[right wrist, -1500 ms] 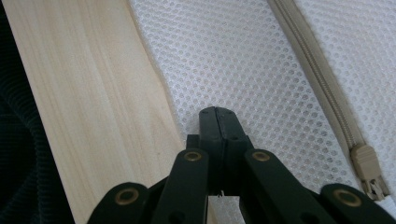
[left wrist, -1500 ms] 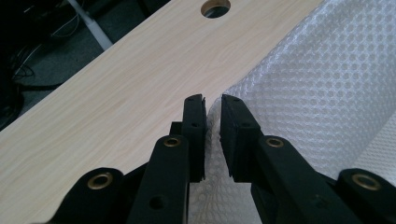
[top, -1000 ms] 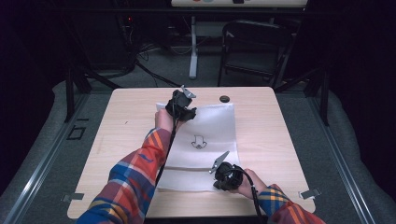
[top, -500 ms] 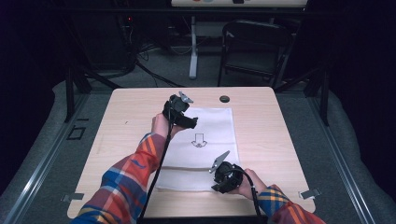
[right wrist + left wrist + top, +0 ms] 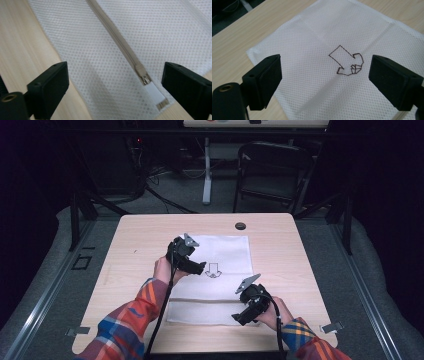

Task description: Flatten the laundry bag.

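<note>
A white mesh bag lies flat on the wooden table, with a black arrow mark drawn at its middle. My left gripper hovers over the bag's left half, just left of the arrow. Its jaws have just been opening and stand wide over the mesh and the arrow, gripping nothing. My right gripper is at the bag's near right corner. Its jaws have also just been opening, and they stand apart on either side of the zipper and its pull tab without touching them.
A small black round cap sits near the table's far edge. A dark chair and cables stand on the floor beyond the table. Bare wood shows left and right of the bag. Each gripper's cable trails back along the person's plaid sleeves.
My left gripper has come back from the bag's far left corner toward the person, to beside the arrow. The right gripper has stayed by the near right corner.
</note>
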